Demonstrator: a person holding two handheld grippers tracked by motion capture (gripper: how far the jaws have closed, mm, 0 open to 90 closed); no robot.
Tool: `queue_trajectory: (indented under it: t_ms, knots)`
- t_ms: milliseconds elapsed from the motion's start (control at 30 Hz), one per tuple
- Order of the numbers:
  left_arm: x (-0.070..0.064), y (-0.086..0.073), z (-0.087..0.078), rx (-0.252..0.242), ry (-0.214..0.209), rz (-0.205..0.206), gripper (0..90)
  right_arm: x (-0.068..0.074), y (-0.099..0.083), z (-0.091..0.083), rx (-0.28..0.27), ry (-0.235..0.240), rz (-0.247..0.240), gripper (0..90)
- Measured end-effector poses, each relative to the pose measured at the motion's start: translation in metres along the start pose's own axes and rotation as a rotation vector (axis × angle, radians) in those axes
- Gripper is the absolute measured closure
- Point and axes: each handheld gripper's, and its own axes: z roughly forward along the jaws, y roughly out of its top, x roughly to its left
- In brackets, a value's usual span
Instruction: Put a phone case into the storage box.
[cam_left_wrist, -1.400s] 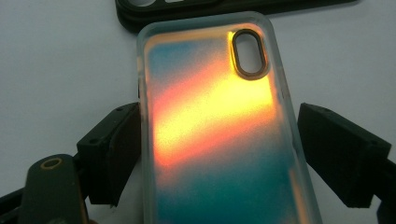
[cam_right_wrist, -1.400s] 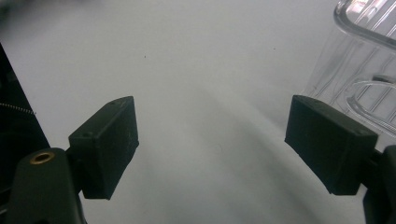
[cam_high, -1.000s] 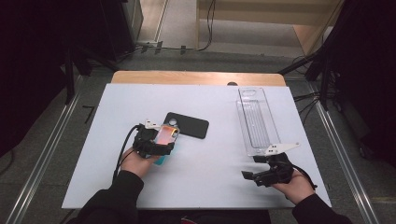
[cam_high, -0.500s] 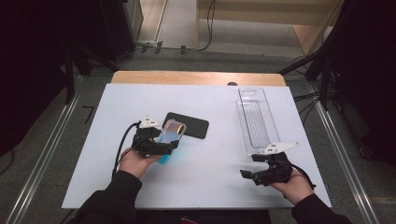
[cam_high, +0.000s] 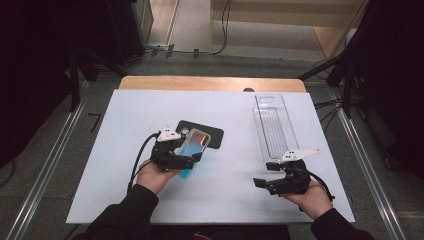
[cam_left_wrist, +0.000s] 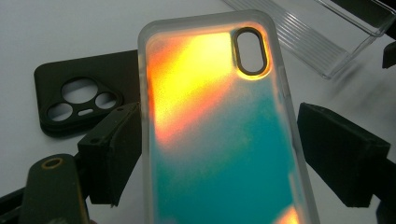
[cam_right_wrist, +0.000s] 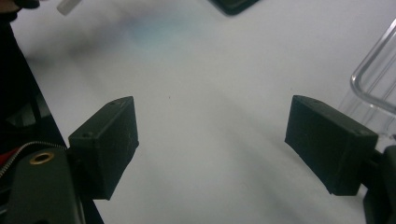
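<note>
I am looking down on a dim workroom with dark stands at either side, a grey floor with metal rails, and a white counter (cam_high: 125, 115) in the middle whose far edge shows bare wood. From the counter's centre, the largest thing on it is a long clear plastic tray (cam_high: 274, 125) at about 2 o'clock, lying lengthwise and empty as far as I can see. I judge it is parked there as the place where cases get sorted.

Next in size is a black phone case (cam_high: 216, 138) at about 11 o'clock, lying flat with its camera cutouts showing in the left gripper view (cam_left_wrist: 79, 100).

Partly over its near end is the iridescent phone case (cam_high: 192, 146), orange fading to teal with a frosted rim. My left gripper (cam_high: 186, 159) has it by the lower part, at about 9 o'clock. In the left gripper view one of the fingers (cam_left_wrist: 112, 149) touches the case's edge, while the other stands a little off, so I cannot tell whether the grip is truly clenched. The case is tilted up off the counter, probably so it clears the black one beneath.

My right gripper (cam_high: 264, 176) hovers at about 4 o'clock, near the tray's near end, its fingers (cam_right_wrist: 109, 140) released wide over bare counter. I take it to be waiting.
</note>
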Motion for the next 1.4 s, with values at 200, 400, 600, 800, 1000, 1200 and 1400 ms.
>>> queue_trajectory:
  t_ms: [200, 400, 600, 800, 1000, 1200, 1400]
  knots:
    - [-0.009, 0.000, 0.004, -0.058, 0.010, 0.021, 16.6, 0.004, 0.008, -0.001, -0.032, -0.005, 0.022, 15.3]
    - [-0.018, 0.000, 0.008, -0.097, 0.040, 0.038, 16.6, 0.008, 0.017, 0.000, -0.051, -0.006, 0.037, 15.3]
    - [-0.024, -0.002, 0.013, -0.128, 0.055, 0.027, 16.6, 0.013, 0.028, 0.004, -0.061, -0.005, 0.037, 15.3]
    - [-0.031, -0.006, 0.017, -0.156, 0.061, 0.034, 16.7, 0.020, 0.042, 0.007, -0.077, 0.006, 0.044, 15.3]
    - [-0.034, -0.009, 0.016, -0.217, 0.096, 0.031, 16.6, 0.026, 0.055, 0.012, -0.086, 0.015, 0.041, 15.3]
    - [-0.038, -0.013, 0.018, -0.263, 0.119, 0.032, 16.6, 0.029, 0.066, 0.016, -0.096, 0.031, 0.053, 15.4]
    - [-0.044, -0.015, 0.019, -0.308, 0.140, 0.045, 16.6, 0.028, 0.077, 0.019, -0.112, 0.040, 0.066, 15.4]
